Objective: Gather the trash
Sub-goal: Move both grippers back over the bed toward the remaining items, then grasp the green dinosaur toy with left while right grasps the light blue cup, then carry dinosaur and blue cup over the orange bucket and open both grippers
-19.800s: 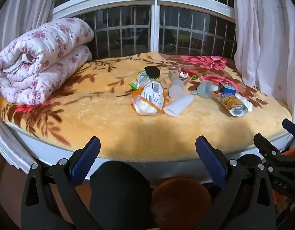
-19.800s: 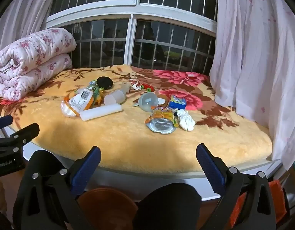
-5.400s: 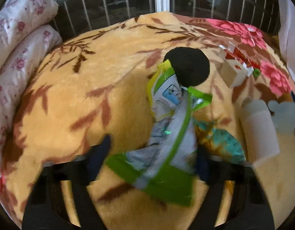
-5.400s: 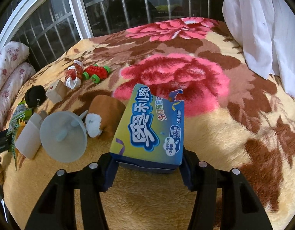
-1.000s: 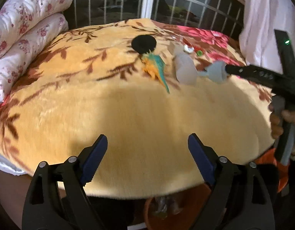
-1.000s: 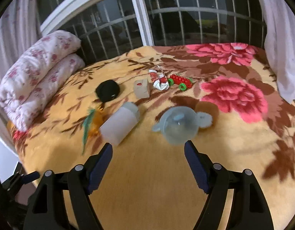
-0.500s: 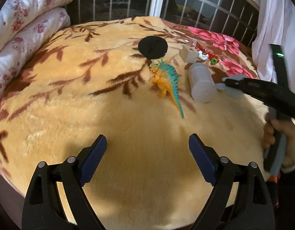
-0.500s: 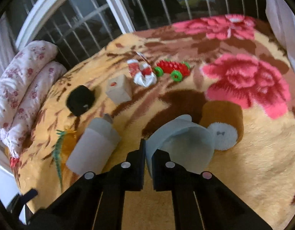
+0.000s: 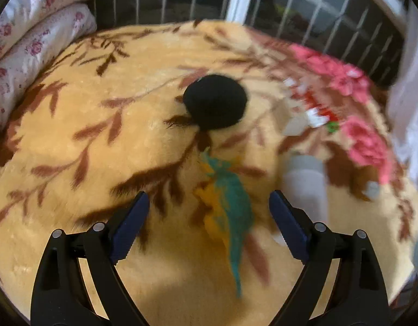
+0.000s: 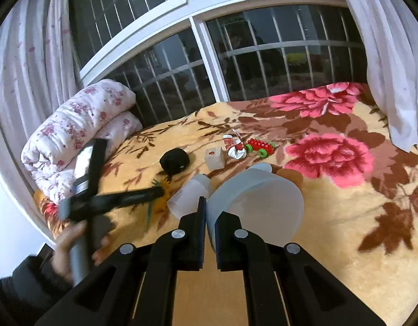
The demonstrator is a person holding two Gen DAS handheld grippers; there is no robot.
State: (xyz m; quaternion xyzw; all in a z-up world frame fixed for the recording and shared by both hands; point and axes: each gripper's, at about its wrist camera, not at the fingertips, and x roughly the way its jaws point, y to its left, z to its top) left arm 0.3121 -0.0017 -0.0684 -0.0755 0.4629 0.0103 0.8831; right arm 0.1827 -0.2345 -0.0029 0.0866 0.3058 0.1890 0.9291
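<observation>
In the right wrist view my right gripper [image 10: 209, 217] is shut on the rim of a translucent plastic cup [image 10: 257, 203], held up off the floral blanket [image 10: 344, 217]. My left gripper [image 9: 209, 225] hangs low over the blanket with its jaws closing. An orange and teal toy dinosaur [image 9: 225, 203] lies between the jaws, and the blue pads [image 9: 130, 225] do not touch it. The right wrist view shows the left gripper [image 10: 154, 193] from the side, held by a hand [image 10: 76, 241], with its tips at the dinosaur [image 10: 152, 209].
A black round thing [image 9: 214, 106] lies beyond the dinosaur, and a white cup [image 9: 304, 187] lies on its side to the right. Further back are a small box [image 10: 215, 158], a crumpled red and white wrapper [image 10: 234, 146] and a red toy car [image 10: 259, 145]. A folded quilt [image 10: 78, 133] fills the left.
My right gripper shut on the cup's rim and has lifted it off the blanket. My left gripper moved forward over the blanket until the dinosaur lay between its jaws.
</observation>
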